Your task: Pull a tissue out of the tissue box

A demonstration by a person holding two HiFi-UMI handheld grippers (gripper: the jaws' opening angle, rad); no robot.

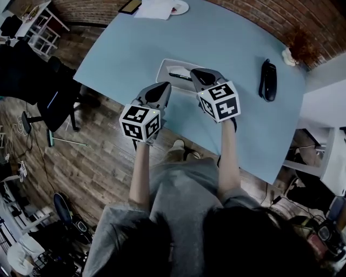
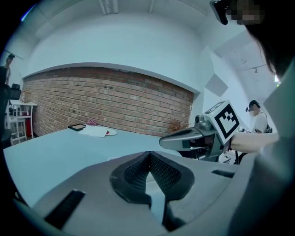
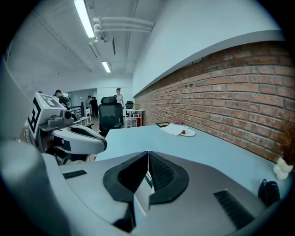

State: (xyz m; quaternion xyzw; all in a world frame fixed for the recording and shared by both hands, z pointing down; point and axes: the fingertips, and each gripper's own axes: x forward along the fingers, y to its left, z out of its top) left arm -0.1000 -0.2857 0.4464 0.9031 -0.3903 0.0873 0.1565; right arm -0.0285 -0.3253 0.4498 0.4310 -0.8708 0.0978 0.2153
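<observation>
Lying lengthwise left-to-right, the tissue box (image 1: 173,70) sits by the clenched, empty left tongs (image 1: 162,88) and right tongs (image 1: 198,73)

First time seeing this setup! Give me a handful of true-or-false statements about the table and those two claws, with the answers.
1. The left claw and the right claw are both shut with nothing gripped. True.
2. The tissue box sits on the floor. False: it stands on the blue table, just ahead of the claws.
3. A black object lies on the table to the right of the tissue box. True.
4. The plate is beside the tissue box. False: it is at the table's far end, near the brick wall.
</observation>
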